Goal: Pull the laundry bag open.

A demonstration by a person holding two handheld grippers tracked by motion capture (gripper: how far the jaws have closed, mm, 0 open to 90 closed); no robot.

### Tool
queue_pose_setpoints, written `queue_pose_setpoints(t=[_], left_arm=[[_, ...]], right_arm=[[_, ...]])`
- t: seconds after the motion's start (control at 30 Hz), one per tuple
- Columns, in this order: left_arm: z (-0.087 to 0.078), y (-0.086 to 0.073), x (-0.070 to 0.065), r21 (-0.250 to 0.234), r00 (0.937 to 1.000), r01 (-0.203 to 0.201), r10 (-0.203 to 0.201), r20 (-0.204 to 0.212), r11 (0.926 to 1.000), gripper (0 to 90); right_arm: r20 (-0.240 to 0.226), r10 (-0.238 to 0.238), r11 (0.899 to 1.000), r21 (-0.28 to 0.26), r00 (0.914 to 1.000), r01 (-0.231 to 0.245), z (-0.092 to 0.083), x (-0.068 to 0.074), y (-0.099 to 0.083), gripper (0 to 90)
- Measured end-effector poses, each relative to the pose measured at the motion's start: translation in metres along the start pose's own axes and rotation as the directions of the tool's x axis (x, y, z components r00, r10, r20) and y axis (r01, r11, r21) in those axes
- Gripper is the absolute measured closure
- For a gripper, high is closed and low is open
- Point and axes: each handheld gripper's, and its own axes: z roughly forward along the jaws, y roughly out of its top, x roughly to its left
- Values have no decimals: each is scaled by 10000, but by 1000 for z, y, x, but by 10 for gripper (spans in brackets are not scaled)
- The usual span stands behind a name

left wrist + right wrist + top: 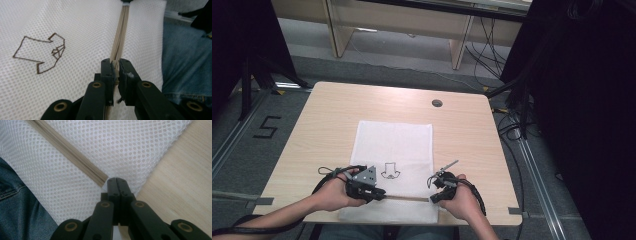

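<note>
Beige zipper (119, 42) runs straight from my left gripper (115, 66), pinching its pull, toward my right gripper (116, 180), clamped on the mesh bag's (140, 147) far end.

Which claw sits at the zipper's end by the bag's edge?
The right claw: shut at the zipper end, near the mesh bag corner. The left claw clamps the zipper's other end.
</note>
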Motion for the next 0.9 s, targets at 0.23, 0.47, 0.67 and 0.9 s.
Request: queue_pose_setpoints(t=[0.23,0.47,0.67,0.9], left_arm=[[-6,-5,4,109,9999,94,-92,-140,9999,820],[-7,-6,3,119,9998,-25,27,-174,9999,820],[-10,-8,4,129,9999,31,-30,-137,9999,820],[-10,-8,2,127,9998,-120,123,-181,9998,820]], right_arm=[[-6,-299,9995,-115,9996,299,0,-2,0,900],[-9,-322,9994,-143,9995,322,1,-2,0,900],[2,-300,9995,-138,9995,300,1,-3,0,900],[-1,-319,9994,-152,9995,319,1,-3,0,900]])
